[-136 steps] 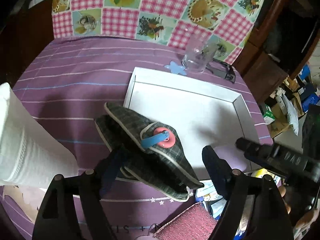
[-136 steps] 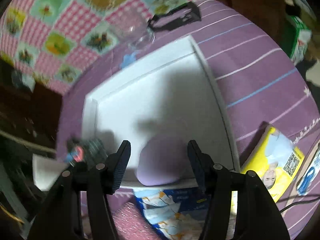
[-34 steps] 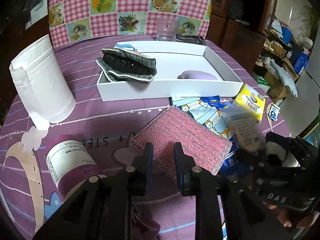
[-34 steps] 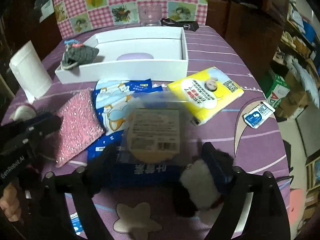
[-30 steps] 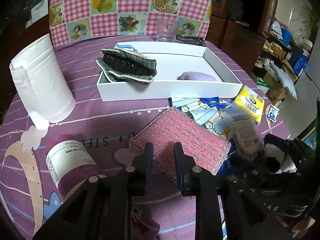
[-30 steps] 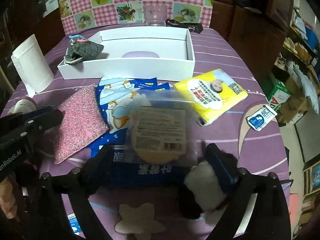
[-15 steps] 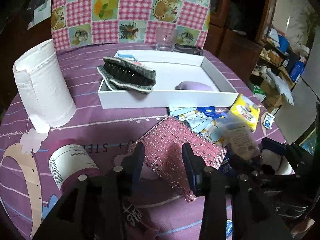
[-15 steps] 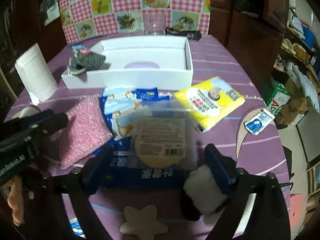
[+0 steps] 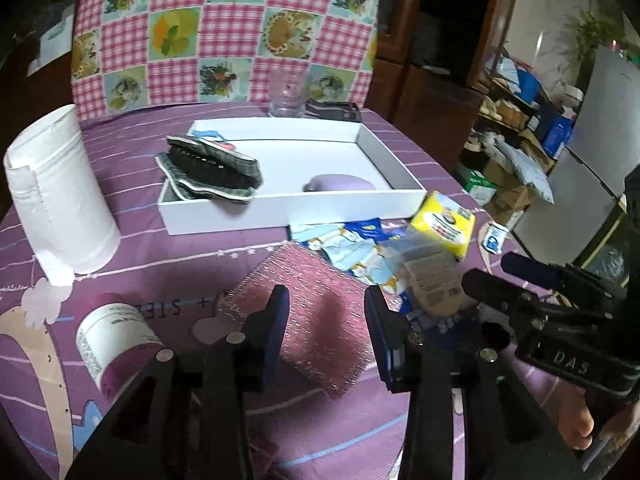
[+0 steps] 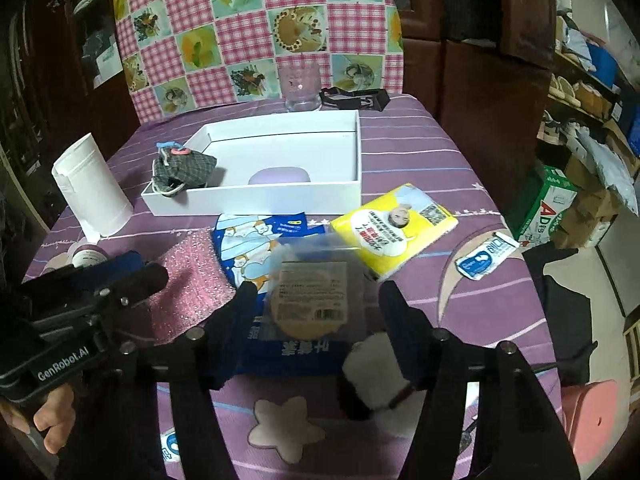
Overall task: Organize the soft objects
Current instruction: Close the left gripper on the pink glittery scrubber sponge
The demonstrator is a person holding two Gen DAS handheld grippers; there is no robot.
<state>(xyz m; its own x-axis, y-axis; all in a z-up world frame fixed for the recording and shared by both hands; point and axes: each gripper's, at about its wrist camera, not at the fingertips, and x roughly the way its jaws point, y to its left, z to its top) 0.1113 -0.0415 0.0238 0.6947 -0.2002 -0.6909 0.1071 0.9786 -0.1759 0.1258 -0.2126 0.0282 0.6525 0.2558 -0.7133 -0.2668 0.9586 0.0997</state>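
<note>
A white box (image 9: pixel 280 208) (image 10: pixel 260 200) holds a grey plaid pouch (image 9: pixel 212 168) (image 10: pixel 182 170) at its left end and a lilac soft pad (image 9: pixel 340 183) (image 10: pixel 279 176). My left gripper (image 9: pixel 324 312) is open and empty above a pink glittery sponge cloth (image 9: pixel 316 312) (image 10: pixel 188 284). My right gripper (image 10: pixel 316 304) is open around a clear packet with a yellow round sponge (image 10: pixel 310 300) (image 9: pixel 430 280), not gripping it. The packet lies on a blue tissue pack (image 10: pixel 256 248). A black and white plush (image 10: pixel 376 368) sits by the right finger.
A white paper roll (image 9: pixel 60 188) (image 10: pixel 92 188) and a small bottle (image 9: pixel 116 340) stand at the left. A yellow tissue pack (image 10: pixel 396 228), a small sachet (image 10: pixel 484 256), a glass (image 10: pixel 302 88) and a black strap (image 10: pixel 356 98) lie on the purple tablecloth.
My left gripper's jaws have opened wider over the pink cloth. Both grippers have lifted and tilted up a little. The right gripper stays open around the packet.
</note>
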